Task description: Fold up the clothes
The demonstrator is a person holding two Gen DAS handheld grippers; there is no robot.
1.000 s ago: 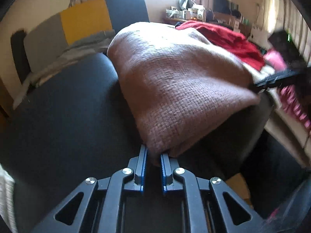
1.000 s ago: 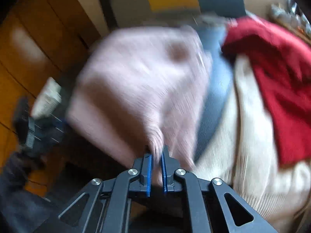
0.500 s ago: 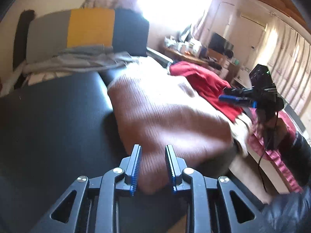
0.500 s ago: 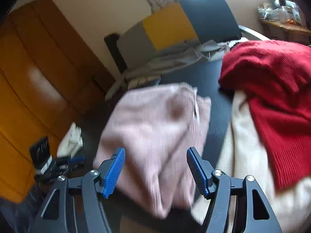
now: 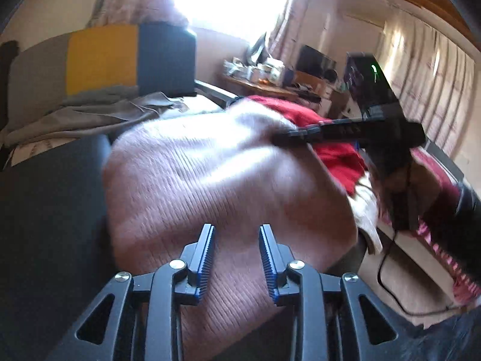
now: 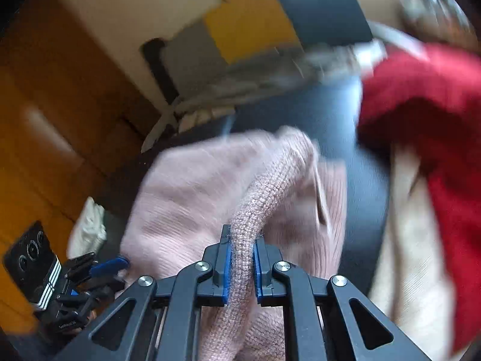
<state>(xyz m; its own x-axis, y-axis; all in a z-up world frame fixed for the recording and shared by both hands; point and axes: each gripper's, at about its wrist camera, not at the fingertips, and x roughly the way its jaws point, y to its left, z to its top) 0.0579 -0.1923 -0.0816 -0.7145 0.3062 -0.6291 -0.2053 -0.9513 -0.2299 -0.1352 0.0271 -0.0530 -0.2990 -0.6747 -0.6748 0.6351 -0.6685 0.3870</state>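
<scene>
The pink sweater (image 5: 228, 186) lies in a folded heap on a dark seat (image 5: 51, 210), and both views are blurred in places. The left gripper (image 5: 236, 258) hangs just above the near part of the sweater with its blue pads (image 5: 206, 258) set apart, a strip of knit showing in the gap; nothing is pinched between them. The right gripper (image 6: 242, 266) has its jaws drawn in narrow on a thick rolled edge of the pink sweater (image 6: 255, 204), which rises from between the pads and runs up and away toward the far end of the garment. To the right of the sweater sits a red garment (image 6: 427, 114) on top of a cream garment (image 6: 412, 240). Behind them stands a cushion (image 5: 102, 57) in grey, yellow and dark blue, with grey cloth (image 5: 90, 114) bunched at its foot.
</scene>
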